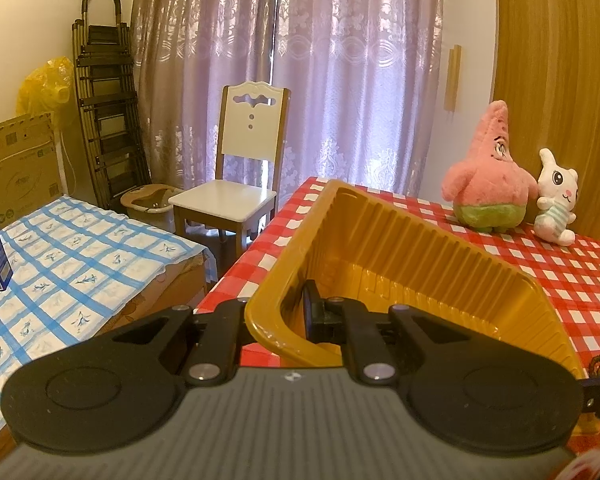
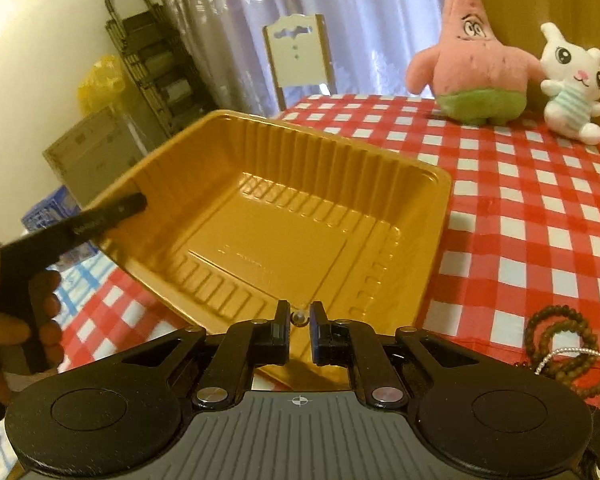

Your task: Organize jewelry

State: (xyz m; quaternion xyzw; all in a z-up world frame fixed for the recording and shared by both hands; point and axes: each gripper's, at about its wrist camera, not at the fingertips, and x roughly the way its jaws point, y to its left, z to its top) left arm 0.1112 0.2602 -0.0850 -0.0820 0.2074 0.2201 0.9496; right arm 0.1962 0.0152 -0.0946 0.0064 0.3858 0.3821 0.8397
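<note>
A gold plastic tray (image 1: 420,248) is tilted up off the red checked table. My left gripper (image 1: 278,312) is shut on the tray's near-left rim, with one finger inside and one outside; that gripper's finger (image 2: 100,216) shows on the rim in the right wrist view. My right gripper (image 2: 299,322) hangs over the tray's near edge (image 2: 260,240), almost closed on a small silvery bead or earring (image 2: 299,317) between the fingertips. A brown bead bracelet (image 2: 556,340) and a thin silver chain (image 2: 572,354) lie on the table at the right.
A pink starfish plush (image 2: 472,60) and a white bunny plush (image 2: 572,84) stand at the table's far right. A white chair (image 1: 240,168) stands beyond the table's far edge. A bed with blue checked cover (image 1: 60,264) lies left of the table.
</note>
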